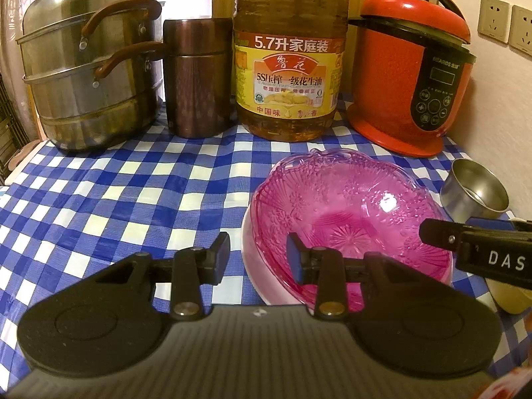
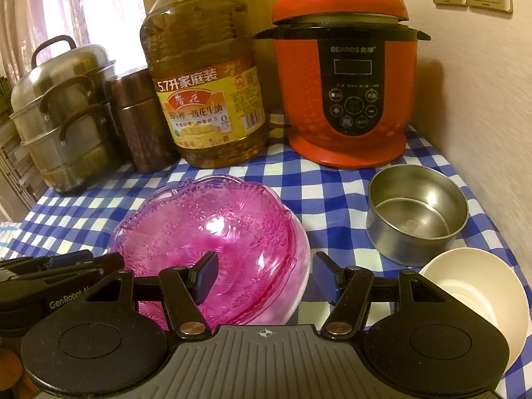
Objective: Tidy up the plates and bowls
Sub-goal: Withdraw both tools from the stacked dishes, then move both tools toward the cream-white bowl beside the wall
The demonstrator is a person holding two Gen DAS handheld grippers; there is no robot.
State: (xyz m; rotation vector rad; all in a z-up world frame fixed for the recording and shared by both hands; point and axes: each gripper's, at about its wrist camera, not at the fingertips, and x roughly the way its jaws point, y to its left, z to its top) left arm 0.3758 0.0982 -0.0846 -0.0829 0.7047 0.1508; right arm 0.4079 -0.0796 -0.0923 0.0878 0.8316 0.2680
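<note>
Pink glass bowl (image 2: 206,232) sits nested in a pale pink plate (image 2: 301,286) on the checked counter (image 1: 116,183) (steel bowl (image 2: 415,209) at its three o'clock). Left tool (image 1: 257,259) and right tool (image 2: 266,276) both gape, gripping nothing.

The surface wears a smooth blue-and-white checked cloth (image 1: 116,193) with a faint sheen. The pink bowl (image 2: 206,229) is clear glossy plastic or glass with a pressed pattern, nested in a pale matt bowl (image 1: 262,276). The small steel bowl (image 2: 417,211) is brushed metal, the cream bowl (image 2: 478,296) matt, the steamer pot (image 1: 89,63) dull stainless, the canister (image 1: 196,76) coppery metal, the cooker (image 2: 345,99) glossy red
</note>
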